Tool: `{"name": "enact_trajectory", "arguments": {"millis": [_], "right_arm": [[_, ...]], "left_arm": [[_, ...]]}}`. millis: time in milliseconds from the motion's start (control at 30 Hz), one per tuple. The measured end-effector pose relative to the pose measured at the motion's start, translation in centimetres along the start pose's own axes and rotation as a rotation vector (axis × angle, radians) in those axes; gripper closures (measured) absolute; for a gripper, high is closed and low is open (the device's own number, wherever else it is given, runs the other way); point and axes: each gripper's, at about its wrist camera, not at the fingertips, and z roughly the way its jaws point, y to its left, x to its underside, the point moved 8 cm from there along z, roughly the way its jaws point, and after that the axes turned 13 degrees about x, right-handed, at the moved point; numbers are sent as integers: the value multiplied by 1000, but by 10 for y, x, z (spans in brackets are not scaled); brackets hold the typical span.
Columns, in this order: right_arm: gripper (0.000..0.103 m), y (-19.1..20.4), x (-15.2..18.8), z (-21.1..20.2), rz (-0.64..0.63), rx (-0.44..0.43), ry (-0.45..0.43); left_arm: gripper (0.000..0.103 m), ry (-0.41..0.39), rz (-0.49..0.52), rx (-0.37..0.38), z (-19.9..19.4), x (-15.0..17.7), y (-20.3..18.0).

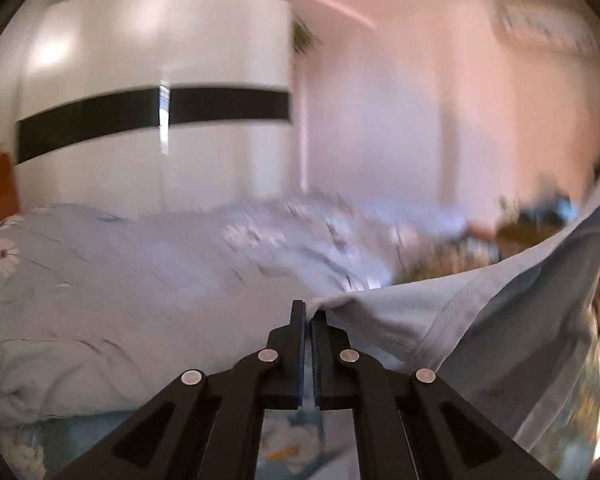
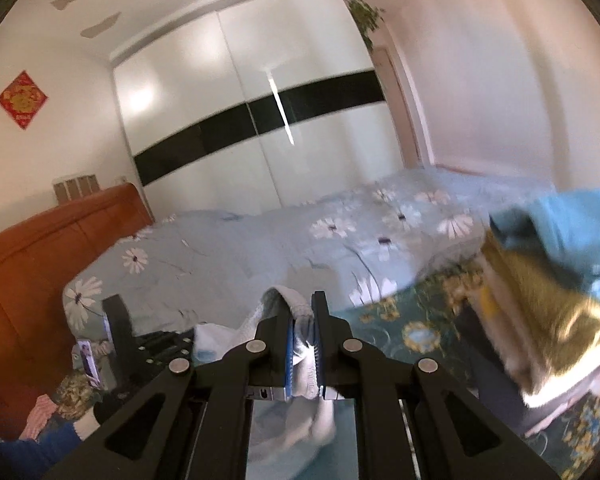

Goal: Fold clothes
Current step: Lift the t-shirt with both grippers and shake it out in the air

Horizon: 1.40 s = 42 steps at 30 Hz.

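A pale blue garment stretches from my left gripper off to the right edge of the left wrist view, its hemmed edge lifted above the bed. The left jaws stand closed, with a corner of that cloth pinched at their tips. In the right wrist view my right gripper is shut on a bunched fold of the pale blue garment. The cloth bulges above the pads and hangs down below them. How much of the garment rests on the bed is hidden.
A bed with a pale blue flowered duvet lies ahead, with an orange headboard at the left. Behind it stands a white wardrobe with a black band. A stack of blue and gold cloth sits at the right. A blue sleeve shows low left.
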Motion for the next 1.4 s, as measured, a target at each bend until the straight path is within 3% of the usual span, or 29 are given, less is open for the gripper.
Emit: {"name": "enact_trajectory", "arguments": {"millis": [167, 300, 567, 733, 867, 1000, 1200, 1300, 1400], "right_arm": [[94, 35, -27, -35, -71, -57, -86], [94, 60, -32, -69, -127, -104, -146], [95, 96, -52, -150, -200, -199, -304], [95, 120, -75, -195, -238, -278, -388], [95, 131, -86, -187, -245, -295, -371], [95, 140, -63, -109, -228, -276, -173], [95, 143, 24, 56, -245, -165, 170], [95, 140, 75, 128, -250, -121, 320], [97, 140, 115, 188, -242, -87, 443]], "left_arm": [[100, -181, 59, -96, -98, -61, 4], [100, -266, 120, -128, -170, -86, -9], [100, -408, 255, -129, -314, -132, -50], [100, -410, 278, -117, -360, -163, -52], [100, -316, 227, -155, -338, -157, -21], [100, -106, 64, -184, -255, -100, 44], [100, 214, -118, -317, -120, 23, 151], [100, 307, -272, -322, -69, 82, 192], [100, 352, -438, -323, -45, 123, 225]]}}
